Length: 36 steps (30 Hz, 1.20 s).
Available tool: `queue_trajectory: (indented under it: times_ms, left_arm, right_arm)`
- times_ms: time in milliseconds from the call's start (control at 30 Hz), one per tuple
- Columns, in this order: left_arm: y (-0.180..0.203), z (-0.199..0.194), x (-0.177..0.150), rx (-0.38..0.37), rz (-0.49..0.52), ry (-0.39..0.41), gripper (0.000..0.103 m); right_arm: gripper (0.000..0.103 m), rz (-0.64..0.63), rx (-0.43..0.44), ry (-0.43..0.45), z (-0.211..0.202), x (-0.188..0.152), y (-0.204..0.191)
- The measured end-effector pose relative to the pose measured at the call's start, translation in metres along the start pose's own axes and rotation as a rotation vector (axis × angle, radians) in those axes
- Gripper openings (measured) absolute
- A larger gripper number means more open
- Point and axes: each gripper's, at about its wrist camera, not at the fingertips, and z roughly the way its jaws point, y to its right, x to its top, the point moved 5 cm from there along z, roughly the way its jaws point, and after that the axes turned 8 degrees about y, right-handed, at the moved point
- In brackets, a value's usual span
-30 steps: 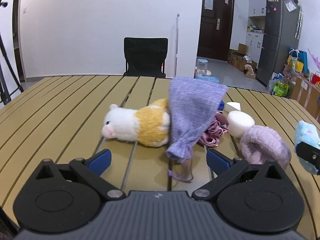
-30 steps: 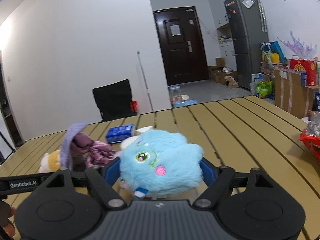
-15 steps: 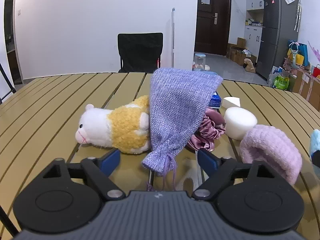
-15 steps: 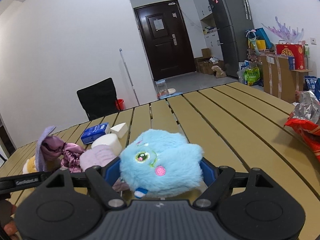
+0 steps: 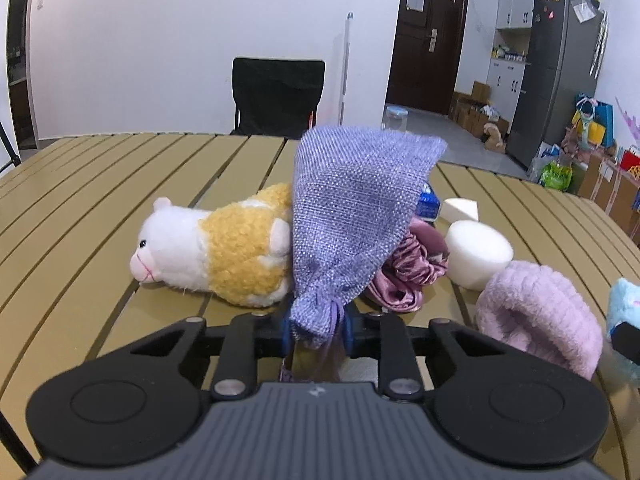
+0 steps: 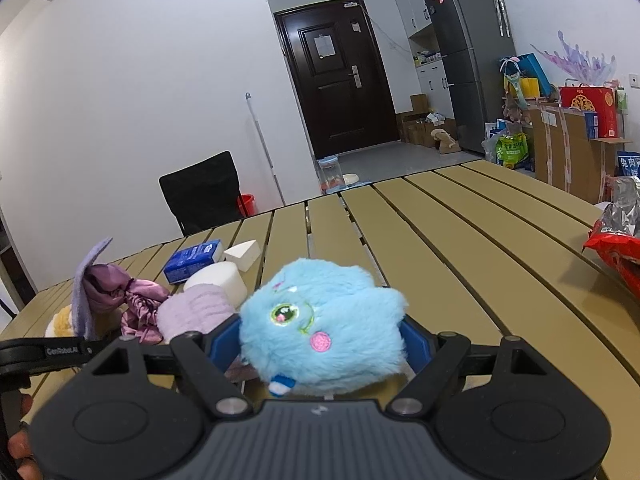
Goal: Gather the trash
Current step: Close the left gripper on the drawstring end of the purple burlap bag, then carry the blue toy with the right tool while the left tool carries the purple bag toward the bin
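Bag (image 5: 352, 216), purple cloth: left gripper (image 5: 316, 330) is pinching its tied neck, prob. to lift it off the pile. A sec ago those jaws were wide; they just closed on it. Right of bag, right gripper (image 6: 320, 344) hugs blue plush (image 6: 324, 320).

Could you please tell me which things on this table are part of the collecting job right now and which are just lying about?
In hand:
- purple drawstring pouch, neck pinched in the left gripper
- blue plush toy, in the right gripper

Lying about:
- alpaca plush
- satin scrunchie
- white sponges
- blue tissue pack
- red wrapper
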Motion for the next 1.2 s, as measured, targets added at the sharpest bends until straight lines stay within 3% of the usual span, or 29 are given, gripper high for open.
queue_trajectory:
  times_ms: [567, 1200]
  left_arm:
    - [-0.005, -0.051, 0.011, -0.037, -0.02, 0.081, 0.021]
    - [-0.019, -0.155, 0.001, -0.098, -0.011, 0.167, 0.021]
  right_arm:
    - [0.08, -0.003, 0.023, 0.032, -0.021, 0.002, -0.008]
    - [0.08, -0.019, 0.075, 0.111, -0.102, -0.005, -0.025]
